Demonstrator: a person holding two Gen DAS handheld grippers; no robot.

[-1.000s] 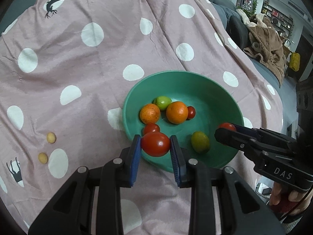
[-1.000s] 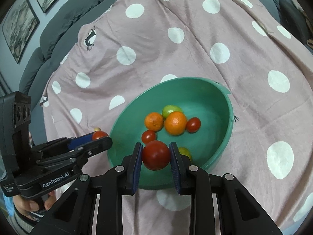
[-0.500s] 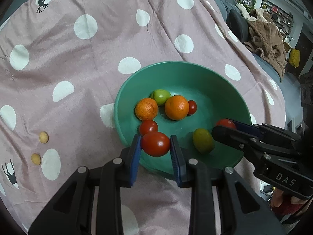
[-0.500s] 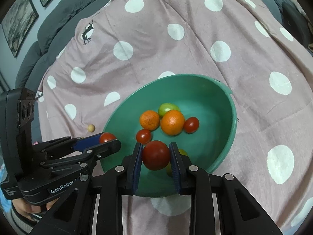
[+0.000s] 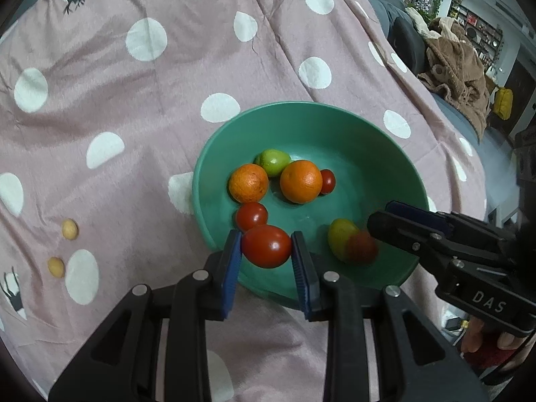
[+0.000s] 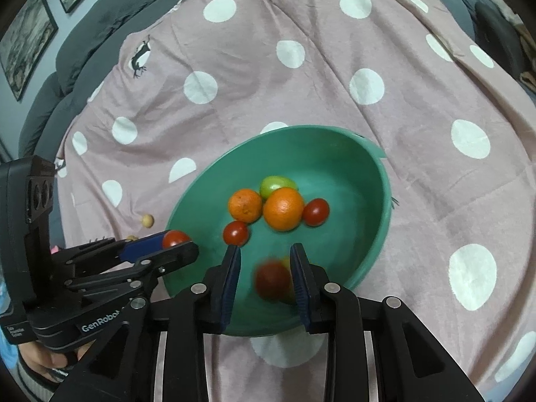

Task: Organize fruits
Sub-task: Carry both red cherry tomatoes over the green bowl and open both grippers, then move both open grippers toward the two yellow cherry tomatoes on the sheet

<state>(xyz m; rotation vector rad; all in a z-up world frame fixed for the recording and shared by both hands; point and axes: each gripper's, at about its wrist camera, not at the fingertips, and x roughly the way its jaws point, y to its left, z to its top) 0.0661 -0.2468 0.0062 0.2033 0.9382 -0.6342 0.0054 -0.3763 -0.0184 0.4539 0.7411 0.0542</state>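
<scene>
Pink cloth [image 5: 187, 77] with white polka dots and small black deer prints is spread over a grey sofa [image 6: 100, 37], and a green bowl [image 5: 335, 124] is set on it near the middle. Two small yellowish fruits [image 5: 69, 228] are seen lying on the cloth, well to the left of the bowl.

Inside the bowl, two oranges [image 5: 300, 181] are grouped with a green fruit [image 5: 273, 161] just behind them, a small red tomato [image 5: 327, 181] touching the right orange, and another small tomato [image 5: 252, 216] nearer the front.

The left gripper [image 5: 267, 246] is held over the bowl's near rim, its blue pads [image 5: 231, 269] pressed against both sides of a red tomato [image 5: 266, 246], which is kept clamped above the bowl.

The right gripper [image 6: 265, 276] is held over the near right part of the bowl, and its jaws are opening. A second red tomato [image 6: 272, 280], blurred, is seen between its pads, apparently no longer pressed by them. In the left wrist view that blurred tomato [image 5: 361, 247] is seen below the right gripper's fingertips, against a yellow-green fruit [image 5: 339, 234] lying in the bowl.

A brown blanket [image 5: 459, 63] is heaped on furniture at the far right, with shelves behind it. Part of a hand [image 6: 43, 360] is visible on the left gripper's handle.
</scene>
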